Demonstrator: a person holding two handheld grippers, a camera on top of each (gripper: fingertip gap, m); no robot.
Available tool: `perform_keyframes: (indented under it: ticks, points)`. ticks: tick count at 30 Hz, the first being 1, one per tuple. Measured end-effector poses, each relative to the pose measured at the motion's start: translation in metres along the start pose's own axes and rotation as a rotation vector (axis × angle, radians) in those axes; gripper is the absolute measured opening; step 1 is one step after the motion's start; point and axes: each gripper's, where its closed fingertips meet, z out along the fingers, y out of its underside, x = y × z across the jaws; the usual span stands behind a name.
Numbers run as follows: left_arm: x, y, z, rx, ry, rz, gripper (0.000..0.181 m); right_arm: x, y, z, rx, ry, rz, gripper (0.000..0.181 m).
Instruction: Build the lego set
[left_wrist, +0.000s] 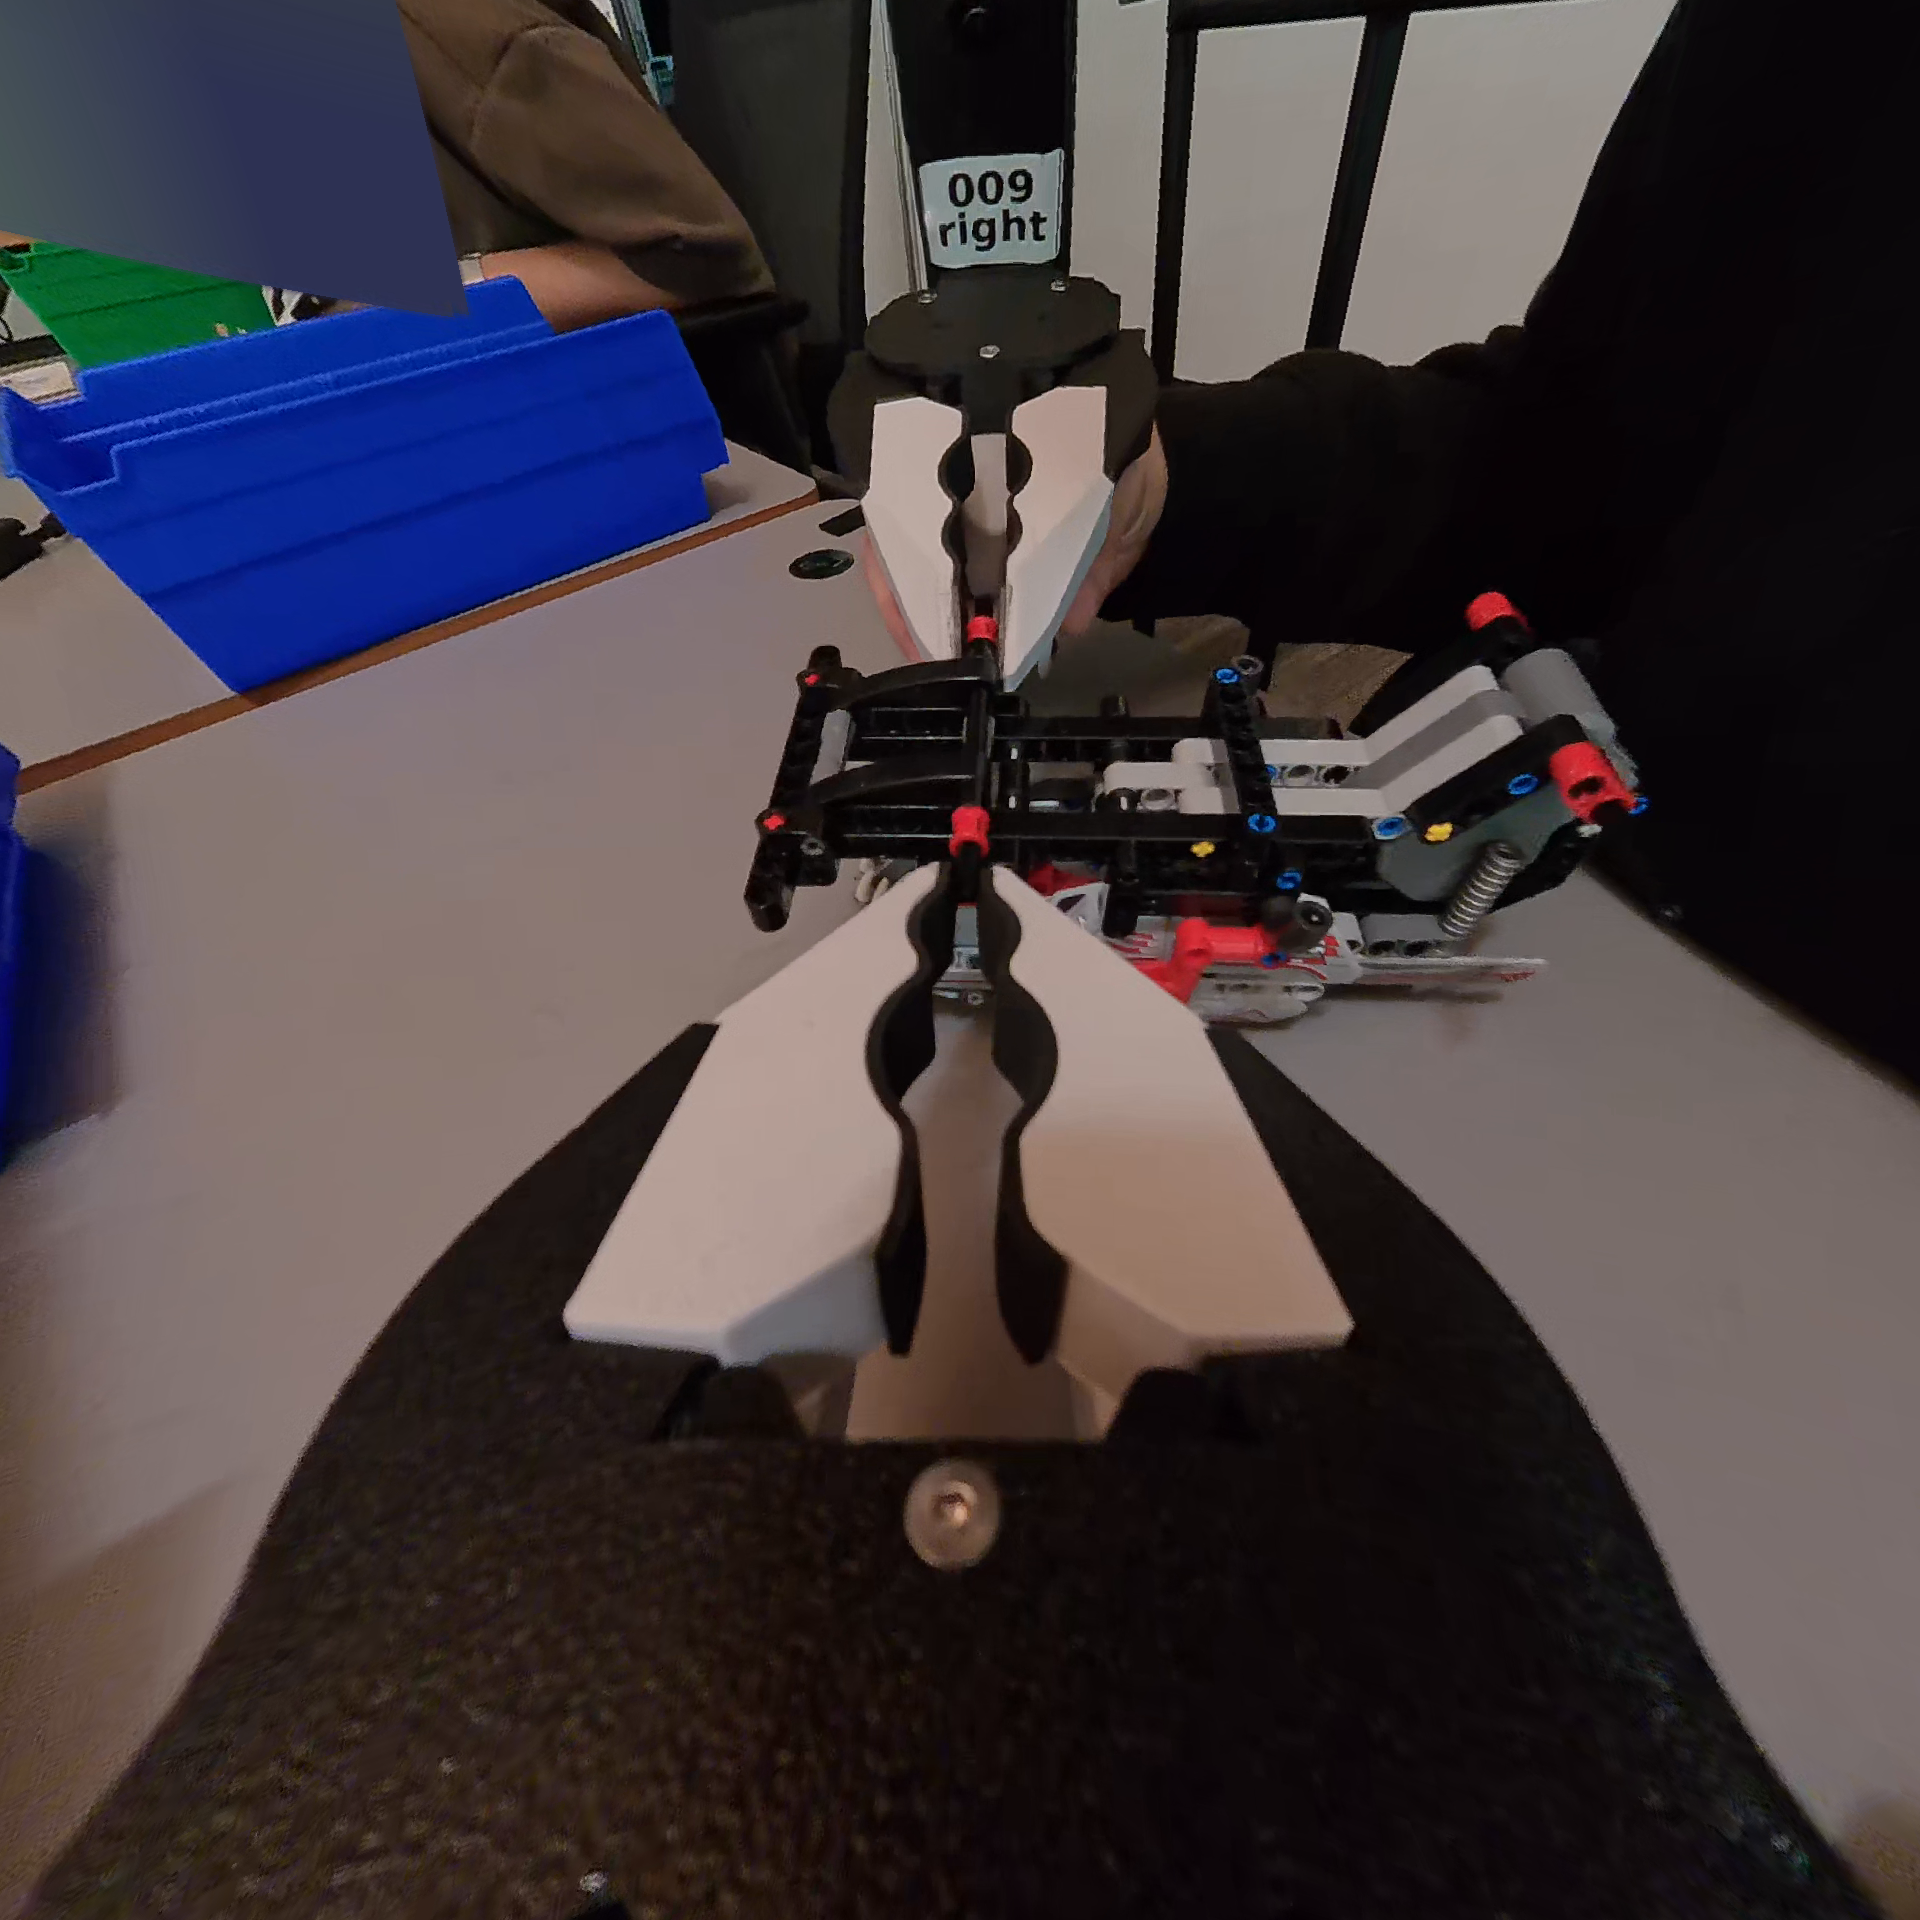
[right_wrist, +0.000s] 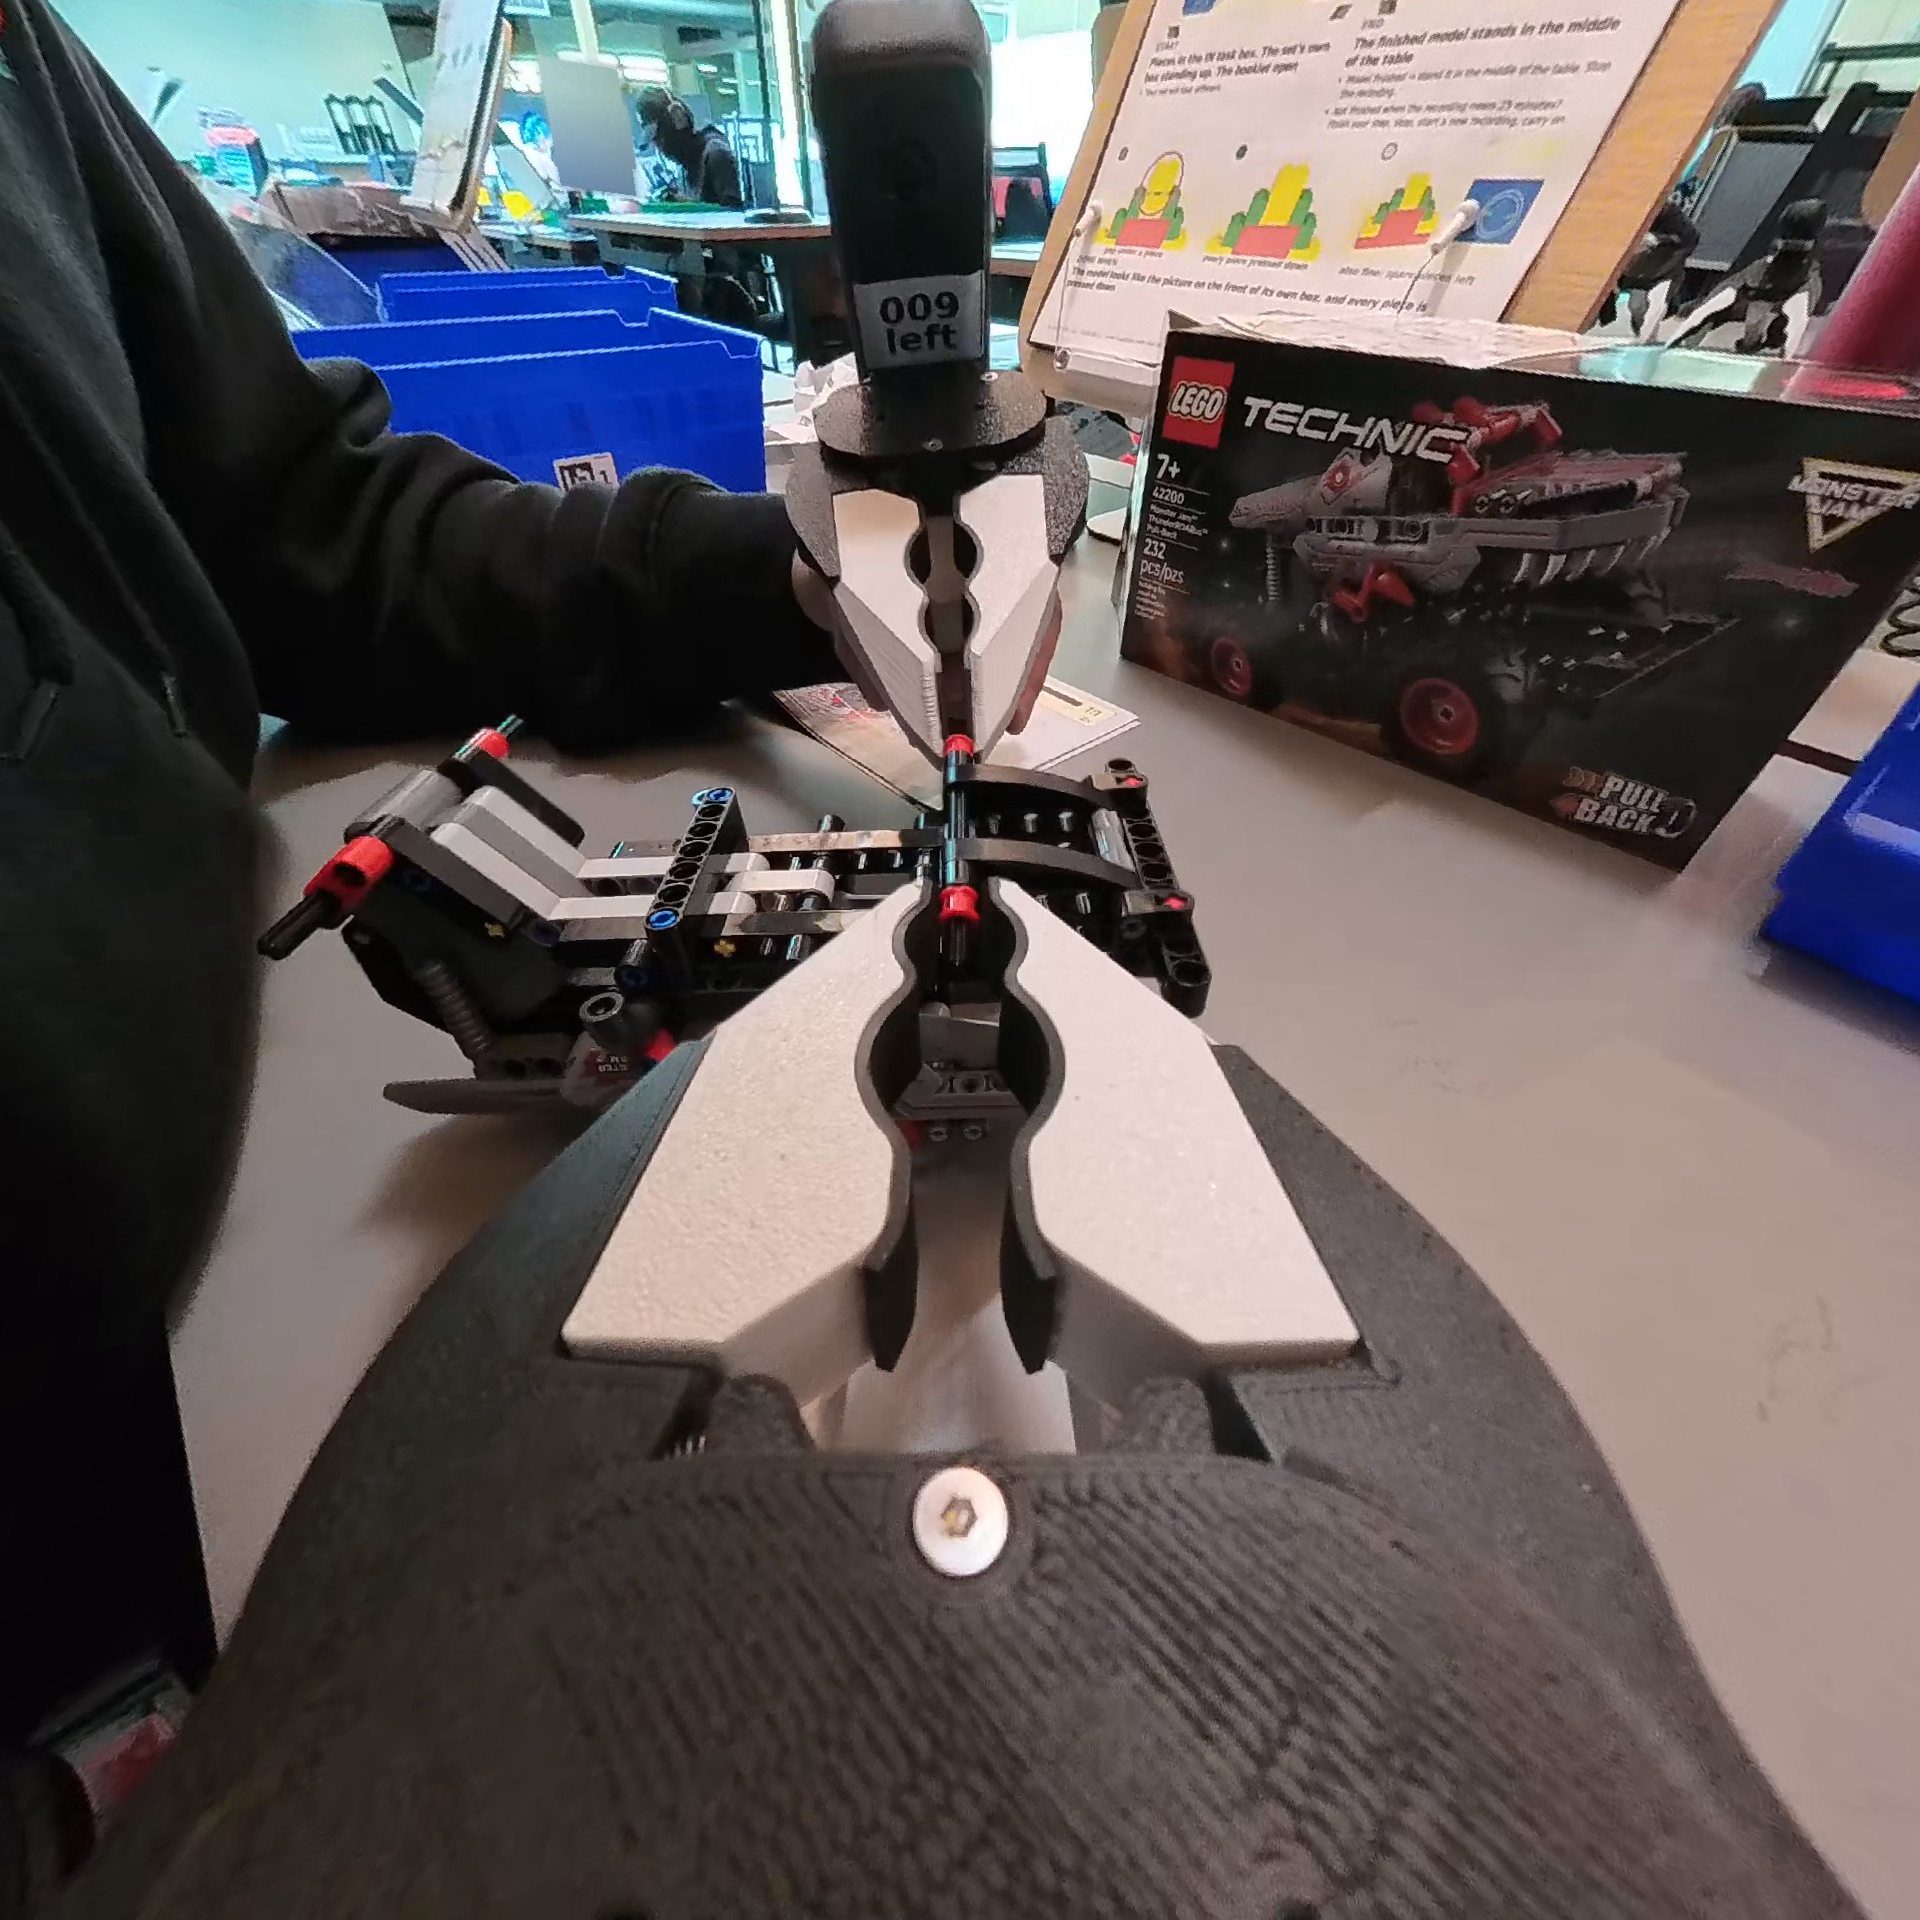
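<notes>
The partly built Lego truck chassis (left_wrist: 1122, 790), black with grey beams, red bushes and blue pins, lies on the grey table (left_wrist: 468, 831). A black cross axle (left_wrist: 977, 727) with a red bush at each end runs through its front frame. My left gripper (left_wrist: 966, 883) is shut on the near end of this axle, just below a red bush (left_wrist: 966, 829). My right gripper (left_wrist: 982, 639) faces it from the far side, shut on the other end. In the right wrist view the chassis (right_wrist: 727, 883) sits between my right gripper (right_wrist: 956, 925) and the left gripper (right_wrist: 956, 740).
Stacked blue bins (left_wrist: 364, 488) stand at the back left, and another blue bin (left_wrist: 21, 935) is at the left edge. The set's box (right_wrist: 1507, 582), an instruction sheet on a stand (right_wrist: 1330, 156), a booklet (right_wrist: 1081, 717) and a blue bin (right_wrist: 1860, 873) are on the other side. Dark sleeves flank the model. Tip to tip, the grippers are about 6 cm apart.
</notes>
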Motion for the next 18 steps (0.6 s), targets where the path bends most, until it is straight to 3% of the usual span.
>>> perform_keyframes:
  ticks: [18]
  points:
    - [-0.0005, 0.0008, -0.0001, -0.004, -0.007, 0.007, 0.001, -0.0006, 0.0000, -0.0027, -0.021, -0.003, 0.010, 0.006]
